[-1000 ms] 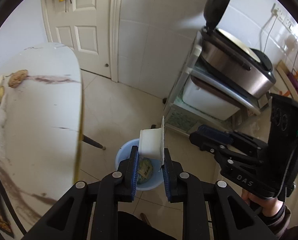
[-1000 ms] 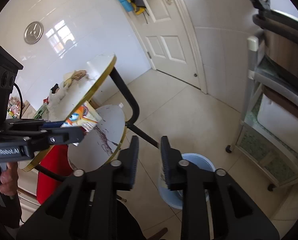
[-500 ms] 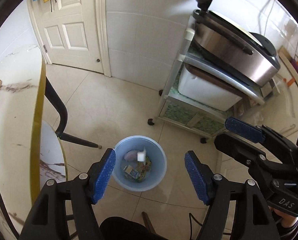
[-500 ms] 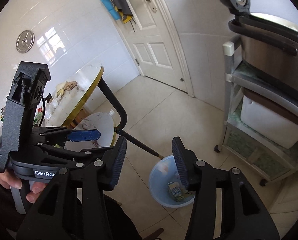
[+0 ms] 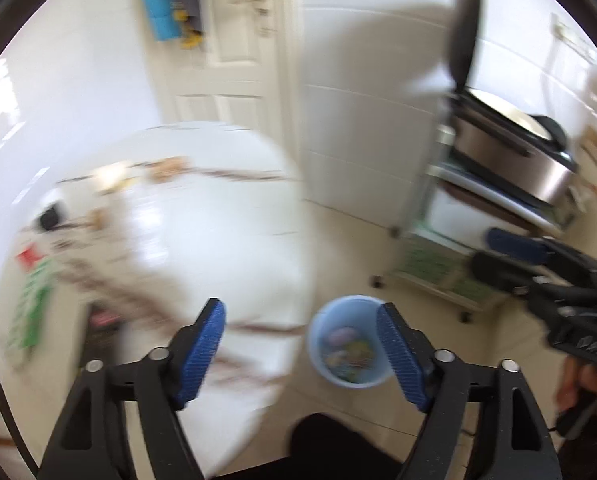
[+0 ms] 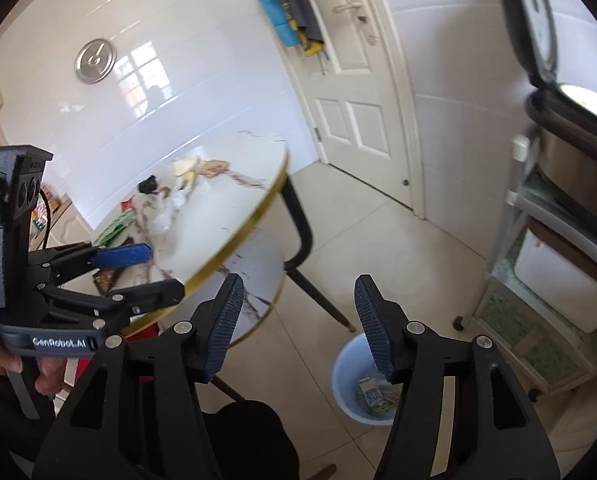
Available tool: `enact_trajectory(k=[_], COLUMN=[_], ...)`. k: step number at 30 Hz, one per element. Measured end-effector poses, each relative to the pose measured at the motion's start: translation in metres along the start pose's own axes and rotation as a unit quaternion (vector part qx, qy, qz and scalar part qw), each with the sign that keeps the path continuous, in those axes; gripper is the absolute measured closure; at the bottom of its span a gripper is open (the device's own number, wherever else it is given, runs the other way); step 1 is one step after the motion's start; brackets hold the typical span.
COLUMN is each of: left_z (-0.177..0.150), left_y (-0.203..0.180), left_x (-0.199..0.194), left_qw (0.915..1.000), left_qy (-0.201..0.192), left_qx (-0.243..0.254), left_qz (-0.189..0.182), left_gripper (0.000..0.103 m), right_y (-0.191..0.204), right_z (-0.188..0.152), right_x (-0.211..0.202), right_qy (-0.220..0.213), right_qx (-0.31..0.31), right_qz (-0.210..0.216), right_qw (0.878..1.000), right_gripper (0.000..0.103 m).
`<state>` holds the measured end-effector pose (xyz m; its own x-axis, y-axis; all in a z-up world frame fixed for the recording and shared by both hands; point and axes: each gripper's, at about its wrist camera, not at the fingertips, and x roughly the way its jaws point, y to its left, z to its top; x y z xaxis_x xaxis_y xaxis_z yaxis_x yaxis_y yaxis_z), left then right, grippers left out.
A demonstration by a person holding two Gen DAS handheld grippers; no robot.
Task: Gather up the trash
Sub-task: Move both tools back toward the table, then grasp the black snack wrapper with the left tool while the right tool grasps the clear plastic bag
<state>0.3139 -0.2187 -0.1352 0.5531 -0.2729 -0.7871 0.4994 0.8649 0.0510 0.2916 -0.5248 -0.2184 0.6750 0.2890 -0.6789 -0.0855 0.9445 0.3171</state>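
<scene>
Left wrist view, blurred: the left tongs [image 5: 300, 322] have just been opening, wide and empty, over the round white marble desk [image 5: 202, 240]; the round pale-blue plastic bin [image 5: 348, 342] of trash stands on the tiled floor, right.

Right wrist view: the right tongs [image 6: 298, 300], ribbed blue pads, have just been opening, empty; the bin sits near right.

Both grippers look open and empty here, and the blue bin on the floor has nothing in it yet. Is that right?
Not quite. The blue bin already holds trash, including a printed carton, as the right wrist view shows. The rest stands: the left gripper and the right gripper are open and empty, their jaws having just been opening.
</scene>
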Motion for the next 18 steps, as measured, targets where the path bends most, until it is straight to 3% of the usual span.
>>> enact_trajectory(k=[6, 9, 12, 14, 16, 18], left_z=[-0.035, -0.042, -0.043, -0.042, -0.043, -0.045], left_y=[0.071, 0.086, 0.091, 0.096, 0.106, 0.122], left_x=[0.004, 0.016, 0.021, 0.021, 0.021, 0.021], left_qw=[0.9948, 0.9920, 0.9932, 0.9940, 0.9940, 0.9935], left_qy=[0.030, 0.047, 0.043, 0.038, 0.032, 0.030], left_qx=[-0.061, -0.079, -0.081, -0.084, -0.094, -0.103], left_qz=[0.076, 0.087, 0.071, 0.059, 0.045, 0.040], left_gripper=[0.021, 0.021, 0.024, 0.040, 0.068, 0.081], right_y=[0.053, 0.076, 0.094, 0.105, 0.115, 0.124], right_z=[0.003, 0.007, 0.015, 0.020, 0.025, 0.030], right_x=[0.012, 0.021, 0.030, 0.037, 0.045, 0.054], right_qy=[0.010, 0.017, 0.024, 0.029, 0.032, 0.034], right_qx=[-0.037, -0.053, -0.070, -0.075, -0.082, -0.090], right_qz=[0.024, 0.029, 0.032, 0.033, 0.032, 0.033], right_qw=[0.999, 0.998, 0.997, 0.996, 0.996, 0.995], right_gripper=[0.043, 0.043, 0.043, 0.043, 0.032, 0.027])
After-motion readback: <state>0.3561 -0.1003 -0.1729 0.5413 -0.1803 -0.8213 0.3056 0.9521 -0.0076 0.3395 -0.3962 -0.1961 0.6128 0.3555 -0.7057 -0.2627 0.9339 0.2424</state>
